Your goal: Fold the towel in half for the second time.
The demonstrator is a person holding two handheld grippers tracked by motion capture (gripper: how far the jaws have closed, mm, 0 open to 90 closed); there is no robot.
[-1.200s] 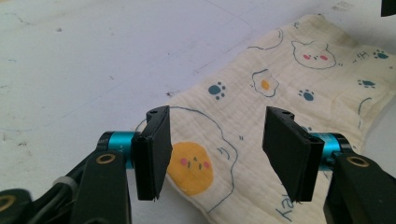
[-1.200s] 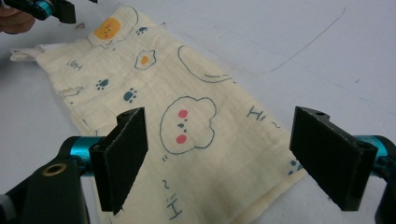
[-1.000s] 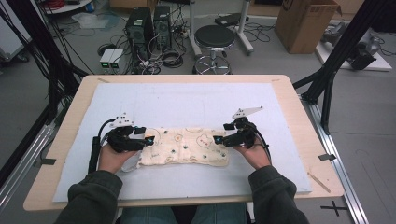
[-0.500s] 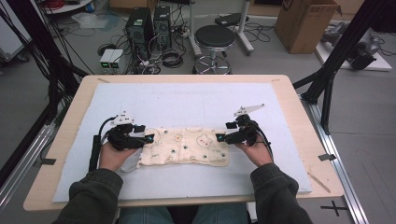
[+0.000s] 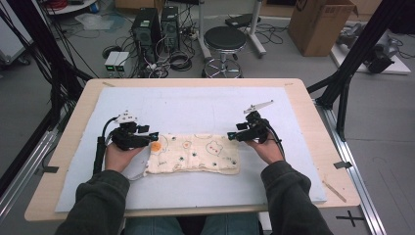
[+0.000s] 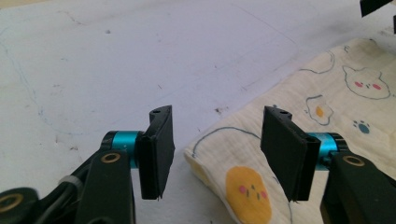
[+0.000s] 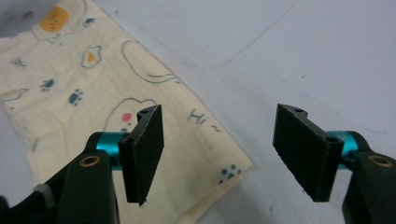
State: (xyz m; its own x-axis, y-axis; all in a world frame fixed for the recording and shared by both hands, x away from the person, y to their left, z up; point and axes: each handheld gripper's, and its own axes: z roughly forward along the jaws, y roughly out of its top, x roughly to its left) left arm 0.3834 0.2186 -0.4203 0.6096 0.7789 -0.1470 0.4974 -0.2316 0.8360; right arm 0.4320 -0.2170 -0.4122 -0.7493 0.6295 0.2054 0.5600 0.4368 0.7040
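Observation:
A cream cloth (image 5: 193, 154) printed with bears, eggs and paw prints lies flat as a long strip on the white mat. My left gripper (image 5: 152, 135) is at its far left corner and my right gripper (image 5: 231, 136) at its far right corner. In the left gripper view the cloth's (image 6: 336, 98) corner lies under the gap of the left gripper (image 6: 215, 149). The right gripper (image 7: 217, 144) stands over the other corner of the cloth (image 7: 70, 79). Both pairs of jaws have just been closing; they stand apart, and neither presses on the fabric.
The white mat (image 5: 195, 103) covers most of the wooden table (image 5: 318, 142). A thin wooden stick (image 5: 334, 190) lies near the front right edge. Beyond the table stand a black stool (image 5: 224, 39), computer cases (image 5: 154, 24) with cables, and a cardboard box (image 5: 323, 24).
Both grippers have slid away from the person, from the cloth's short ends up to its far corners. The cloth has stayed flat where it was.

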